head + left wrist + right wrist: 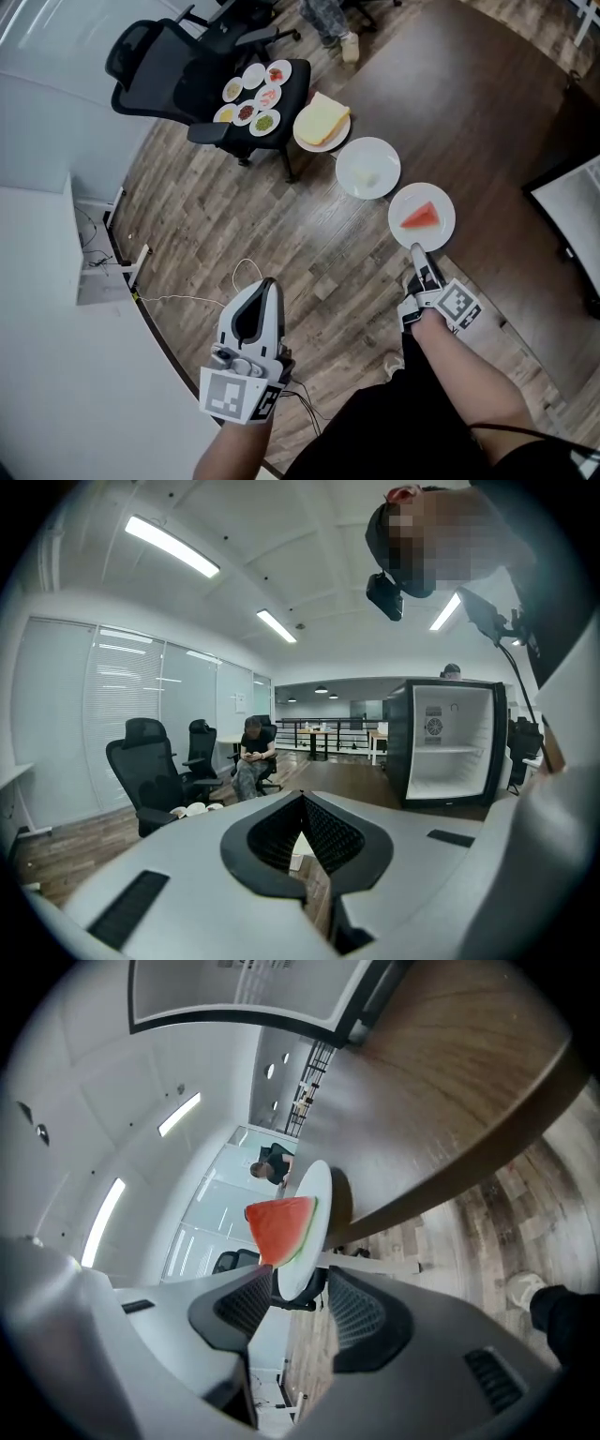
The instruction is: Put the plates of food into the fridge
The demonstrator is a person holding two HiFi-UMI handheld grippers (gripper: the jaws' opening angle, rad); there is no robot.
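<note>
Three plates stand along the dark table's edge: a bread plate, a plate with a pale round item, and a plate with a watermelon slice. My right gripper is at that plate's near rim. In the right gripper view it is rolled on its side and open. The plate's rim sits between its jaws, with the watermelon slice just beyond and the pads apart from the rim. My left gripper hangs over the floor, shut and empty.
A black office chair at the back carries several small dishes. A white cabinet and a cable lie at the left. The left gripper view shows an open, lit fridge and a seated person.
</note>
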